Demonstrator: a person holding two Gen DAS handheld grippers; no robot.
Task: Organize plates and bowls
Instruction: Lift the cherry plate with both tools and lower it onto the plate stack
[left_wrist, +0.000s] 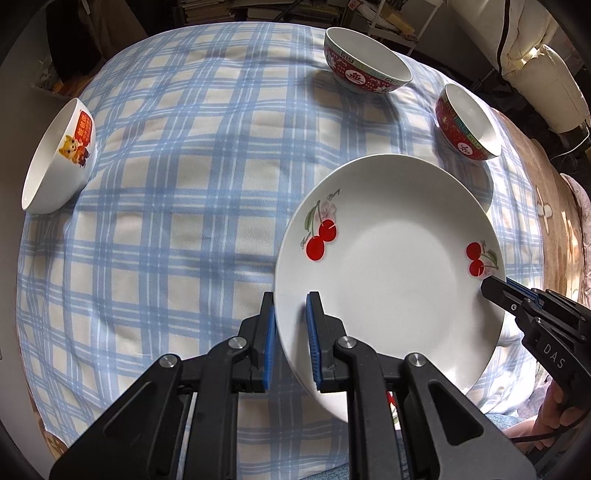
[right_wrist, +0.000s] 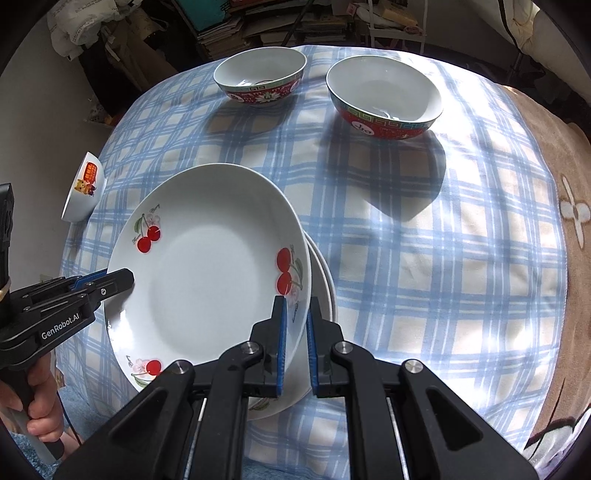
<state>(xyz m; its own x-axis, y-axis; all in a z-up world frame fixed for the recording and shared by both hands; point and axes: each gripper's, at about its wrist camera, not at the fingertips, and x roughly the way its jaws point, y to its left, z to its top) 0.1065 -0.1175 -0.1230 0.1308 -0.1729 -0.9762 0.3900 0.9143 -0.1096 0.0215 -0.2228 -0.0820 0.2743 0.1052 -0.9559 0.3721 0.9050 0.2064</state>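
A white cherry-print plate (left_wrist: 391, 266) is held tilted above the checked tablecloth (left_wrist: 177, 206). My left gripper (left_wrist: 291, 325) is shut on its left rim. My right gripper (right_wrist: 295, 325) is shut on its right rim; it shows at the right edge of the left wrist view (left_wrist: 495, 291). In the right wrist view the plate (right_wrist: 210, 273) sits above a second plate (right_wrist: 325, 284), whose rim shows just beneath. Two red-patterned bowls (right_wrist: 260, 75) (right_wrist: 384, 96) stand at the far side. A white cartoon bowl (left_wrist: 59, 155) stands at the far left.
A brown blanket (right_wrist: 554, 221) lies right of the cloth. Bookshelves and clutter (right_wrist: 258, 26) stand behind the table. A white cushion (left_wrist: 543, 74) sits at the far right. The person's hand (right_wrist: 40, 406) grips the left handle.
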